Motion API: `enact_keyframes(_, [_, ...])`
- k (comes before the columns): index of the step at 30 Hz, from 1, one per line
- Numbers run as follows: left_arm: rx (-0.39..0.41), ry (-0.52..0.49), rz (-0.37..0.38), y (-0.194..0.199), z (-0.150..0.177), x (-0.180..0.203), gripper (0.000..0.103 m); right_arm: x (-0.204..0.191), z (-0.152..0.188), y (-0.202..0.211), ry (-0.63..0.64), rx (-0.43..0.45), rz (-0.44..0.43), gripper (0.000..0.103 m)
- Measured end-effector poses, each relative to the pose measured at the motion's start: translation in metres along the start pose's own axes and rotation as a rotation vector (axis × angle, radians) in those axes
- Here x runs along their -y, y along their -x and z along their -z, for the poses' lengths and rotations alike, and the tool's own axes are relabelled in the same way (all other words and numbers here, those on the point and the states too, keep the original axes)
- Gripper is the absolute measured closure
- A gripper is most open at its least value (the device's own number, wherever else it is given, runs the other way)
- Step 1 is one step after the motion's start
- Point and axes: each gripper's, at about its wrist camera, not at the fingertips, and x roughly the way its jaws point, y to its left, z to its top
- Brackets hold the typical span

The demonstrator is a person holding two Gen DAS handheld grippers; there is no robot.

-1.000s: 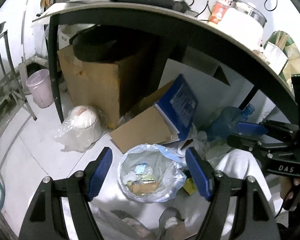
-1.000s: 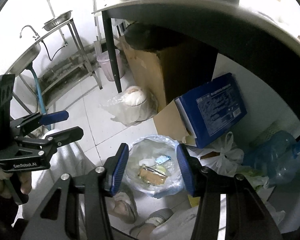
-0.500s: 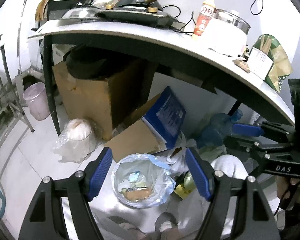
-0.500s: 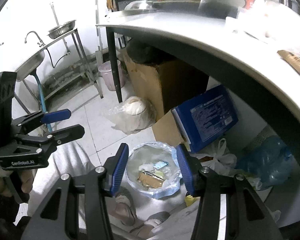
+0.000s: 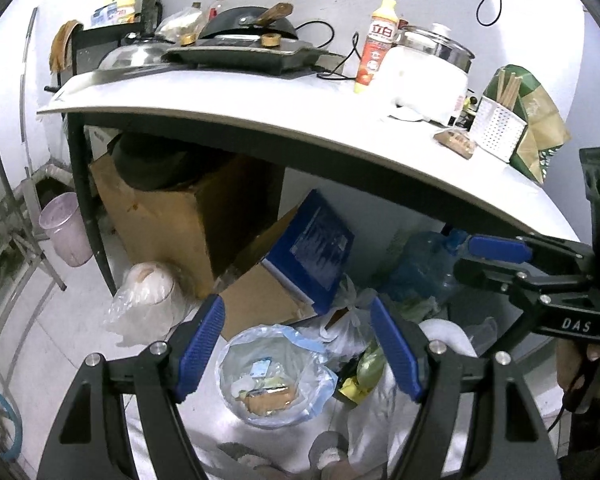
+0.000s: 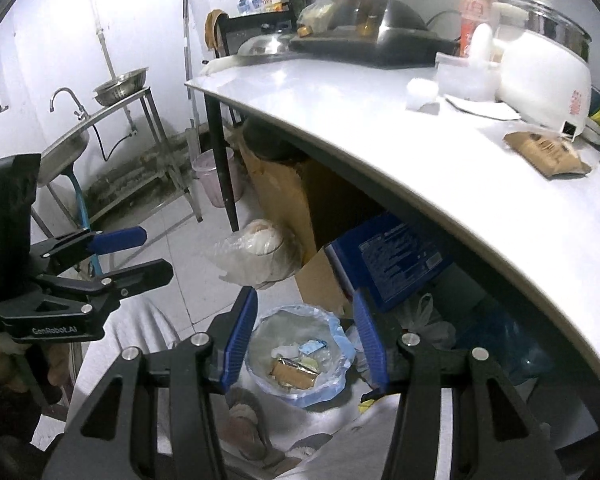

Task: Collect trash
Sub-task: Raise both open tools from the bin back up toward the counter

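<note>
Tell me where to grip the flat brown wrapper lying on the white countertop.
Grip the flat brown wrapper across its narrow width from above. It lies flat on the white countertop with bare surface on its near side, probably giving either gripper's fingers room.

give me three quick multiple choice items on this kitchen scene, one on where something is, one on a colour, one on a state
1. Where is the lined trash bin?
A. on the counter
B. on the floor below the counter
C. in the sink

2. What colour is the box leaning under the counter?
A. blue
B. red
C. green

3. What do the left gripper and right gripper hold?
A. each a bottle
B. one wrapper together
C. nothing, both are open

Answers:
1 B, it stands on the floor beside the person's feet.
2 A, its printed face is blue.
3 C, no thing sits between either pair of pads.
</note>
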Motion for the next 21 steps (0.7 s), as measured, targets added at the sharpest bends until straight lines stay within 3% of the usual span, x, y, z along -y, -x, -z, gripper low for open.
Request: enact_keyframes(21, [0.047, -0.066, 0.0, 0.011, -0.071, 0.037, 0.027, 0.057, -0.048, 0.056, -0.058, 0.086, 0.051, 0.055])
